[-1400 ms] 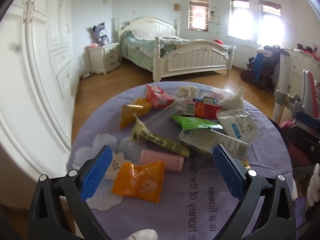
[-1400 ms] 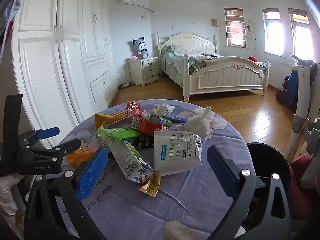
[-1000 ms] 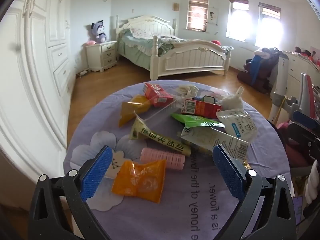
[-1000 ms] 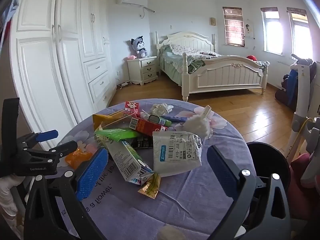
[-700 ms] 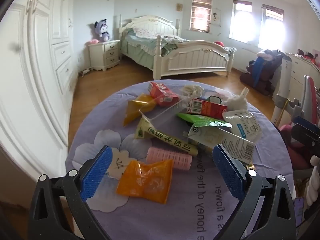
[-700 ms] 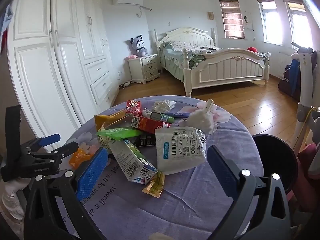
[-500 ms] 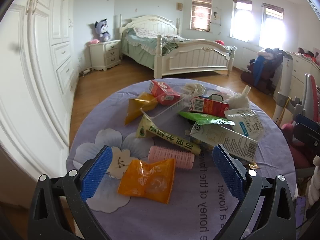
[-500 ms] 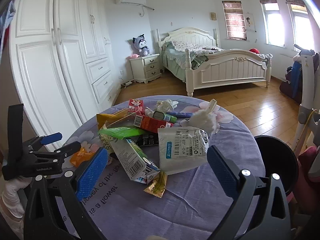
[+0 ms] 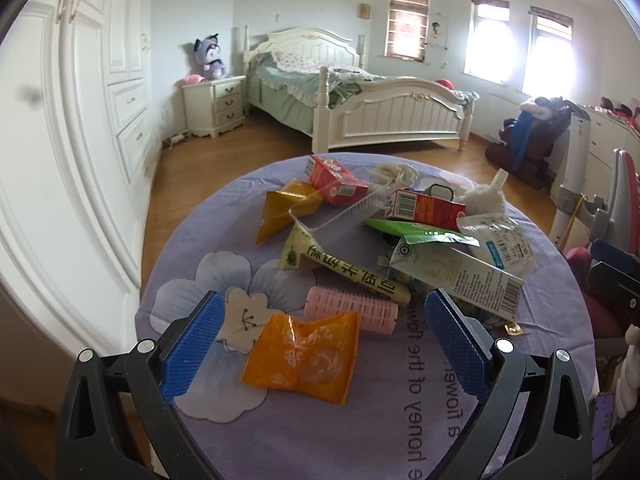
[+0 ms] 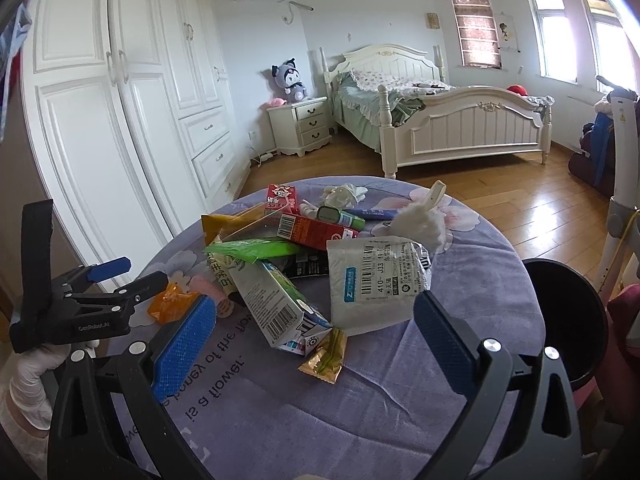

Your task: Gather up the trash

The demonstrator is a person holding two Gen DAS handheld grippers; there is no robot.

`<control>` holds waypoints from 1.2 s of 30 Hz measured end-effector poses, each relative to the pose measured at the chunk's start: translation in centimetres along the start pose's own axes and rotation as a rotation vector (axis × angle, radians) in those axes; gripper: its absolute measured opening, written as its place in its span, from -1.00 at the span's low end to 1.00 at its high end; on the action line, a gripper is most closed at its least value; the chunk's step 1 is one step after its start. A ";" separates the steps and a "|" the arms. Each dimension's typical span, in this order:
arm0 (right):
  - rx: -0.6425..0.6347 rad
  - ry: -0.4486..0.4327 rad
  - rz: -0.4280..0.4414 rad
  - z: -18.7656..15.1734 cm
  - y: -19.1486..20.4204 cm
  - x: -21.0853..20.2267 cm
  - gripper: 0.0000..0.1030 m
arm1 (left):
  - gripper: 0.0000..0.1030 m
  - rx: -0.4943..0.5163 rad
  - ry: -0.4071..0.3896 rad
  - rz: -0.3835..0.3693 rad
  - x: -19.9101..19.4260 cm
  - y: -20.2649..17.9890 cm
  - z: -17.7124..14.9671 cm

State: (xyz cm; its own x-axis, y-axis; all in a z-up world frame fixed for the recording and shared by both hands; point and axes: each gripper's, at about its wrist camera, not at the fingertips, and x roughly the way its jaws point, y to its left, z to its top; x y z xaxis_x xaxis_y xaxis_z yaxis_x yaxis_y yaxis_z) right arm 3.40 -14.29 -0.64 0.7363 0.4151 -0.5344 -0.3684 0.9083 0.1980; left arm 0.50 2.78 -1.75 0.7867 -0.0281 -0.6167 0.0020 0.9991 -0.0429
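Hovering over the near edge of the round worktop [image 9: 248, 432], the left gripper [image 9: 320, 336] has its blue-padded fingers [image 9: 192, 340] spread wide with nothing between them; an orange wrapper [image 9: 304, 354] lies just beyond, touching a pink hair roller [image 9: 352, 308]. The right gripper [image 10: 316, 344] is likewise wide open and empty, poised above a flattened milk carton [image 10: 272, 300], a gold sachet [image 10: 325, 354] and a white barcode pouch [image 10: 372, 284]. Trash is heaped mid-table: a green wrapper [image 10: 248, 249], a red carton [image 10: 316, 231], crumpled tissue [image 10: 344, 194]. Beside the worktop's right edge stands a black bin [image 10: 568, 320].
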 end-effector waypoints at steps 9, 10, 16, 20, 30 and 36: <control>-0.019 0.000 0.002 -0.1 0.4 0.1 0.91 | 0.92 -0.005 0.001 0.001 0.0 0.2 -0.1; -0.022 -0.001 0.002 -0.1 0.4 0.1 0.91 | 0.92 -0.005 0.002 0.001 0.0 0.2 -0.1; -0.032 0.003 0.004 -0.1 0.6 0.2 0.91 | 0.92 -0.008 0.002 0.000 0.0 0.3 -0.2; -0.031 0.014 -0.002 -0.1 0.5 0.4 0.91 | 0.92 -0.009 0.005 -0.002 0.0 0.3 -0.2; -0.029 0.038 0.006 -0.1 0.3 1.1 0.91 | 0.92 -0.014 0.011 -0.002 0.3 0.4 -0.2; -0.038 0.051 0.000 -0.2 0.2 1.7 0.90 | 0.92 -0.019 0.021 -0.005 0.7 0.2 -0.2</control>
State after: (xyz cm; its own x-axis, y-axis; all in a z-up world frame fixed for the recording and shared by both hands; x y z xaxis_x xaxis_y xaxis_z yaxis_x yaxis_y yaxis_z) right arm 4.48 -13.39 -1.67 0.7068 0.4110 -0.5758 -0.3902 0.9054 0.1674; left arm 0.89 2.93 -2.35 0.7738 -0.0341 -0.6325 -0.0056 0.9981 -0.0606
